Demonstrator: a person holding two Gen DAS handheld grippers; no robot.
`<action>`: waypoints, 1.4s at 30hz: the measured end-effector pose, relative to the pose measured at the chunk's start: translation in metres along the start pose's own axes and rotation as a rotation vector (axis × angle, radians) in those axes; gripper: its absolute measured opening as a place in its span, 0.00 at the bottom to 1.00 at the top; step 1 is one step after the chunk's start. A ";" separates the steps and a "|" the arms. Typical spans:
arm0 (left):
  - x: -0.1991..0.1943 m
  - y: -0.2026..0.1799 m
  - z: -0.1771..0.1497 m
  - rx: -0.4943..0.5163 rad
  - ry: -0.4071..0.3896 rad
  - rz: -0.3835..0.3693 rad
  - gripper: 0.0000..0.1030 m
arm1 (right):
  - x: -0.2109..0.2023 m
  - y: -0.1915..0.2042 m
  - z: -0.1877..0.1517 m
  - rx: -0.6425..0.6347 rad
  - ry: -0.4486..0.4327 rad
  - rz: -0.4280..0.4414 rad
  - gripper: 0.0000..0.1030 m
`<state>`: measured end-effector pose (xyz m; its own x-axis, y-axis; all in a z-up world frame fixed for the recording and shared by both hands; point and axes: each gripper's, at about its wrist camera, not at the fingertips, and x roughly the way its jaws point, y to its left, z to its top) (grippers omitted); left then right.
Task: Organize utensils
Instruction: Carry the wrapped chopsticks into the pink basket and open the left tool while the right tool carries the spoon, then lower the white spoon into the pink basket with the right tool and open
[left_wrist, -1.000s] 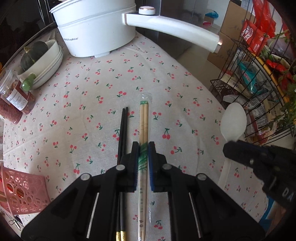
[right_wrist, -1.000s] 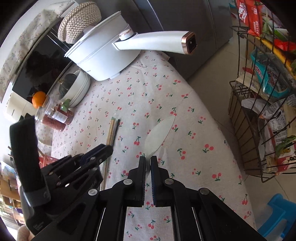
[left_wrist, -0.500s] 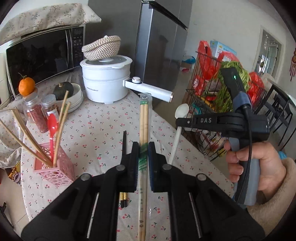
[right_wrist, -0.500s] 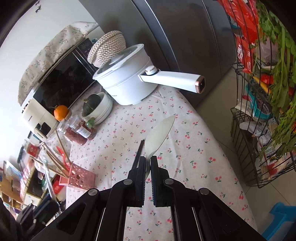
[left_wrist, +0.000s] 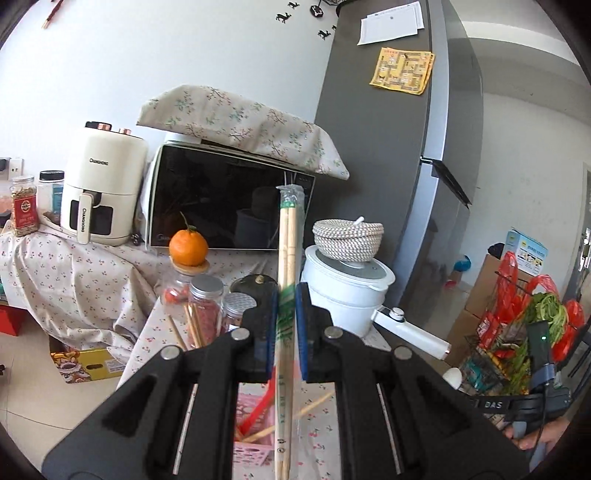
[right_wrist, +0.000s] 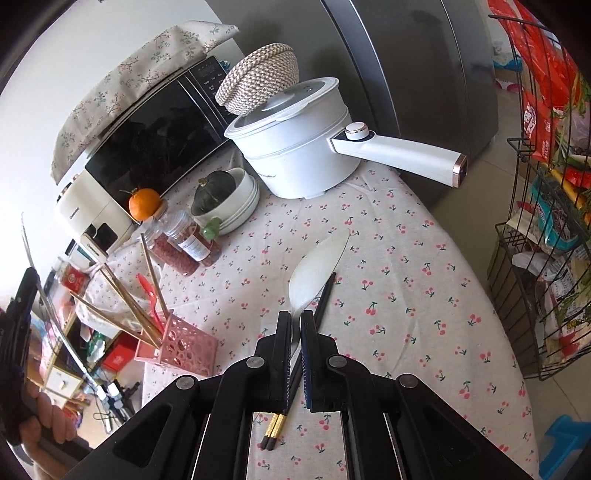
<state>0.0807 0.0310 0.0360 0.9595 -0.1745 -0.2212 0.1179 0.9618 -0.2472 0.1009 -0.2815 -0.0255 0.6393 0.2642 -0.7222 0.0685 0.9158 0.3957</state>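
My left gripper (left_wrist: 285, 295) is shut on a plastic-wrapped pair of wooden chopsticks (left_wrist: 287, 243) and holds them upright, high above the pink utensil basket (left_wrist: 251, 406). My right gripper (right_wrist: 295, 320) is shut on the handle of a white spoon (right_wrist: 314, 269) and holds it above the table. A black pair of chopsticks with gold ends (right_wrist: 295, 373) lies on the cherry-print tablecloth under the right gripper. The pink basket (right_wrist: 184, 347) holds several wooden chopsticks and a red utensil (right_wrist: 147, 295).
A white electric pot (right_wrist: 295, 155) with a long handle stands at the back, next to stacked bowls (right_wrist: 236, 203), spice jars (right_wrist: 184, 247) and an orange (right_wrist: 144, 203). A microwave (left_wrist: 221, 206) stands behind. A wire rack of groceries (right_wrist: 546, 221) stands at the right.
My left gripper has lifted the wrapped chopsticks off the table and tipped them upright over the pink basket. My right gripper has raised the white spoon off the table.
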 end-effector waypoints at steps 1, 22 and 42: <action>0.004 0.005 -0.003 0.002 -0.018 0.015 0.11 | 0.002 0.001 0.000 -0.003 0.001 -0.002 0.05; 0.042 0.013 -0.057 0.232 -0.105 0.080 0.11 | 0.017 0.022 -0.003 -0.056 0.004 -0.007 0.05; 0.019 0.022 -0.037 0.122 0.201 0.032 0.21 | -0.020 0.050 -0.003 -0.089 -0.126 0.042 0.05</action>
<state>0.0917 0.0412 -0.0082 0.8944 -0.1704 -0.4135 0.1302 0.9837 -0.1237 0.0893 -0.2396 0.0069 0.7318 0.2675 -0.6268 -0.0246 0.9295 0.3679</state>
